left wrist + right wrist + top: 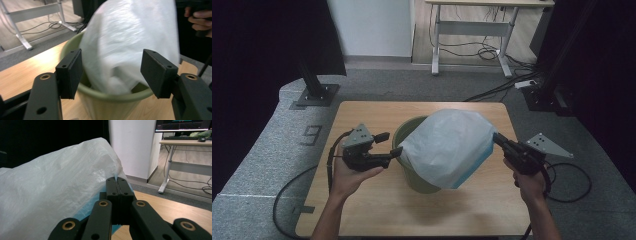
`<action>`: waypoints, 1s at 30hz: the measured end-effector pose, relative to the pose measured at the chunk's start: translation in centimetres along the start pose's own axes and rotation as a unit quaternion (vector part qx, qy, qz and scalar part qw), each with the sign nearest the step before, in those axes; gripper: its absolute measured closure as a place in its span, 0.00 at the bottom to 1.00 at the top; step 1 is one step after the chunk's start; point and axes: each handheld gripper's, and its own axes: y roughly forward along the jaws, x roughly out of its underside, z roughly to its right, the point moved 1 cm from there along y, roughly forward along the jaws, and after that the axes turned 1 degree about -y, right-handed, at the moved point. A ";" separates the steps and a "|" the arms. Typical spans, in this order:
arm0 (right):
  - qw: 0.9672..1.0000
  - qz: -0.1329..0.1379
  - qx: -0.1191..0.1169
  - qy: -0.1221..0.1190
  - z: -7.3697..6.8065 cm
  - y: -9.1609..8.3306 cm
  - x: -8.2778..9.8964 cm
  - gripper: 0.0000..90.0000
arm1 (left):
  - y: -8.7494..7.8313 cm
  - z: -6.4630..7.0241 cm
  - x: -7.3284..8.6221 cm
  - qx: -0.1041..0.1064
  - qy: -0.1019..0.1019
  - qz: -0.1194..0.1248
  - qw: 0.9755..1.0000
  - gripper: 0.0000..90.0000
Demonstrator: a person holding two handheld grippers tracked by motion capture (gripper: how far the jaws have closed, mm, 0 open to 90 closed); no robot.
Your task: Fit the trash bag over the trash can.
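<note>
A green bin (404, 131) stands in the middle of the wooden table (377, 210). A white plastic bag (447, 145) with a pale blue edge bulges out of it and leans to the right. My left gripper (391, 144) is open at the bin's left rim. In the left gripper view its pads (71, 72) stand wide apart, with the bin (117, 96) and the bag (130, 42) beyond them and nothing pressed between. My right gripper (497, 137) is shut on the bag's right edge, and the thin film is pinched at its tips (116, 180) beside the bag (57, 187).
A white-legged desk (472, 27) with loose cables under it stands on the floor beyond the table. Black stand feet sit at the back left (316, 94) and back right (544, 95). Gripper cables trail off the table's left and right edges.
</note>
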 end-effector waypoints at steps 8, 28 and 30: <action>0.999 -0.003 -0.031 -0.014 -2.3 1.2 0.1 0.98 | 3.3 3.4 -2.1 0.031 0.032 -0.011 0.999 0.36; 0.996 -0.005 -0.092 -0.020 -6.2 3.1 0.7 0.98 | 9.3 5.8 -2.0 0.054 0.035 -0.055 0.996 0.37; 0.995 -0.004 -0.095 -0.023 -6.4 3.1 0.7 0.98 | 9.4 5.5 -1.8 0.055 0.026 -0.052 0.997 0.50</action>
